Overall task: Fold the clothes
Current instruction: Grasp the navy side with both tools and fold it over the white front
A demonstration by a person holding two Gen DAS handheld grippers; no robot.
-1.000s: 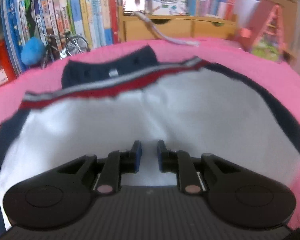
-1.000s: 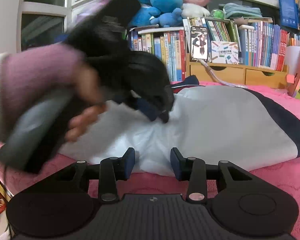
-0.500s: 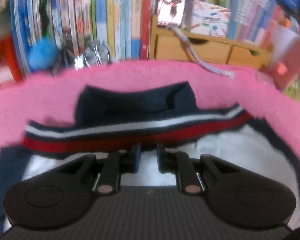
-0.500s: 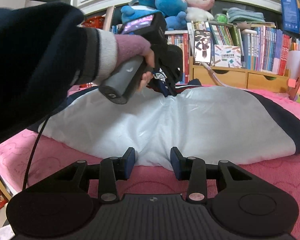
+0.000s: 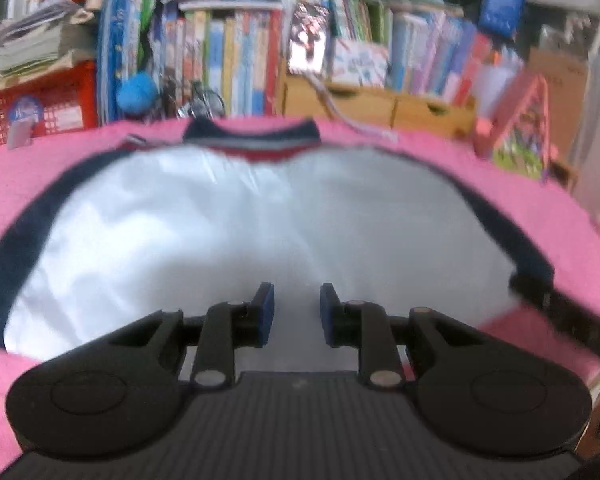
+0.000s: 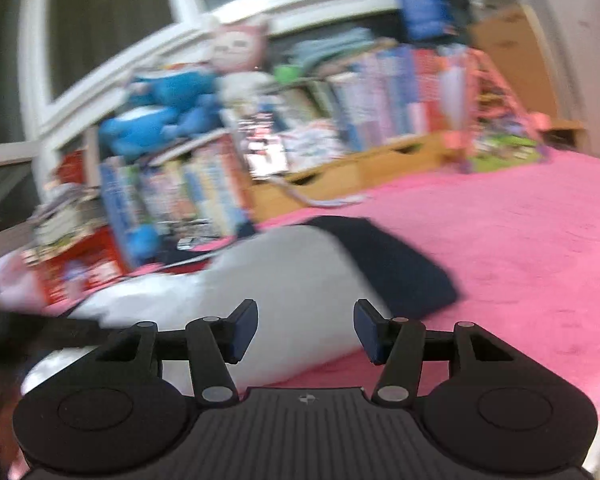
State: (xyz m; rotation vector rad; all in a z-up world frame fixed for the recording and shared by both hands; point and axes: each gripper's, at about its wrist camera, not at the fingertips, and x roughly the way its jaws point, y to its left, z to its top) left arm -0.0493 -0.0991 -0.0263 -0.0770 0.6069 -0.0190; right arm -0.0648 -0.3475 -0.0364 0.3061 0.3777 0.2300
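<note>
White smooth-fabric garment w/ navy side panels and a red/white/navy striped ribbed collar (image 5: 236, 232) lies spread flat on a fuzzy pink blanket (image 5: 540, 184), collar at 12 o'clock in left wrist view, faint creases across the white panel. Both views motion-blurred; book spines on the crowded bookshelf (image 5: 228, 56) unreadable. Blue plush toy (image 6: 160, 120) sits on top of the books, edges smeared.

Left gripper (image 5: 296, 314): black plastic arms, blue pads, jaws narrowly apart and just been opening; nothing between them. White fabric fills the view beyond the tips from 9 through 3 o'clock; can't tell if the tips touch it.

Right gripper (image 6: 305, 330): jaws abt half open, just been opening, nothing clamped. Garment's near white edge shows through the gap and runs to 10 o'clock; a navy panel lies at 1 o'clock from the tips. Whether the pads rest on cloth is unclear. At 9 o'clock a dark blurred shape is cut off by the frame edge, not identifiable. Bare blanket spreads from 2 to 4 o'clock.
</note>
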